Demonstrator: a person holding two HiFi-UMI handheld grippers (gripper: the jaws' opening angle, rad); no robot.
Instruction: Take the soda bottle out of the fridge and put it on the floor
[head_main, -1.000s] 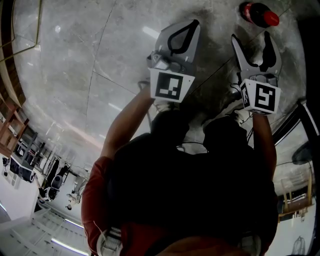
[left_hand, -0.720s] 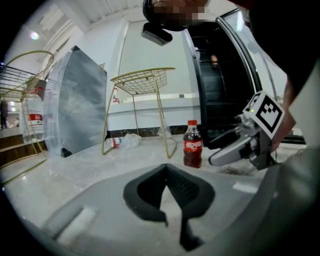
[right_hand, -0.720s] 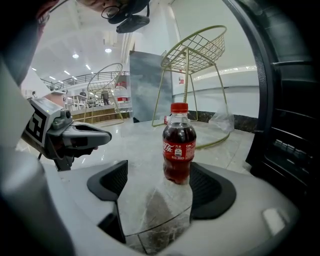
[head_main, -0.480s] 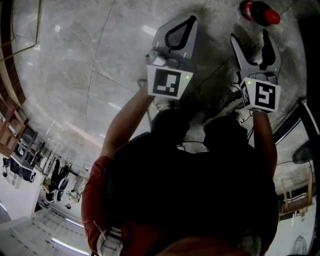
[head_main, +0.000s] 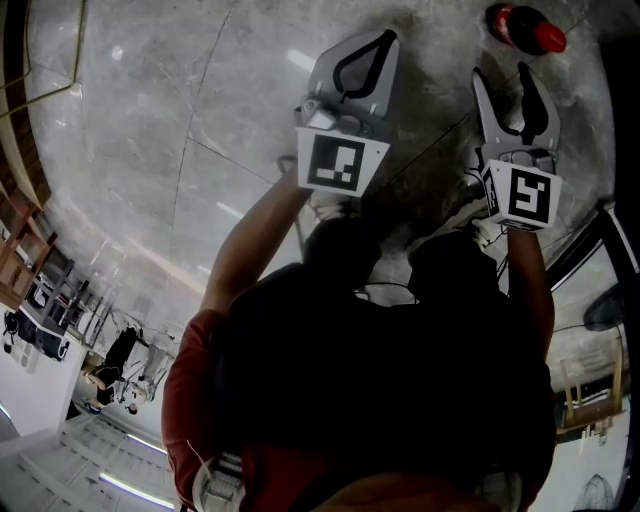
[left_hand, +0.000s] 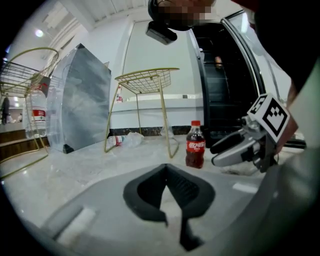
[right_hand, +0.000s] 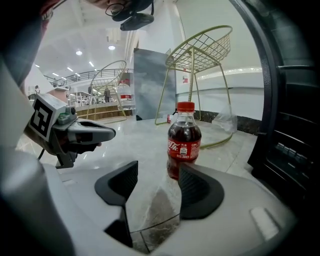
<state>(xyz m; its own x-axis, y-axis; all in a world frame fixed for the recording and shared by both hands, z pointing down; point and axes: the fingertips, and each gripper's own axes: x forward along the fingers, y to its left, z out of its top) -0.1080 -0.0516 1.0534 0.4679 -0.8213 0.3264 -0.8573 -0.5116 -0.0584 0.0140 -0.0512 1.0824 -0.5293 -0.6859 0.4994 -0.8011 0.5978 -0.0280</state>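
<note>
The soda bottle (head_main: 525, 28) (right_hand: 184, 140) (left_hand: 195, 145), dark cola with a red cap and red label, stands upright on the marble floor. My right gripper (head_main: 500, 75) (right_hand: 157, 172) sits just behind it, open. Its jaws have just been closing, with nothing between them; the bottle stands beyond the tip of the right-hand pad. My left gripper (head_main: 383, 42) (left_hand: 167, 172) hangs to the left of the bottle, shut and empty, its pads meeting at the tips. Each gripper shows in the other's view: the right gripper (left_hand: 227, 150) and the left gripper (right_hand: 95, 134).
The dark open fridge (left_hand: 220, 90) (right_hand: 295, 125) stands at the right, close to the bottle. A gold wire stool (left_hand: 147, 80) (right_hand: 205, 50) stands behind it. A grey wrapped panel (left_hand: 82, 105) and a plastic bottle lying on the floor (left_hand: 117, 140) are farther back.
The right gripper's jaws have drawn closer together. Both hands and the soda bottle stay where they were.
</note>
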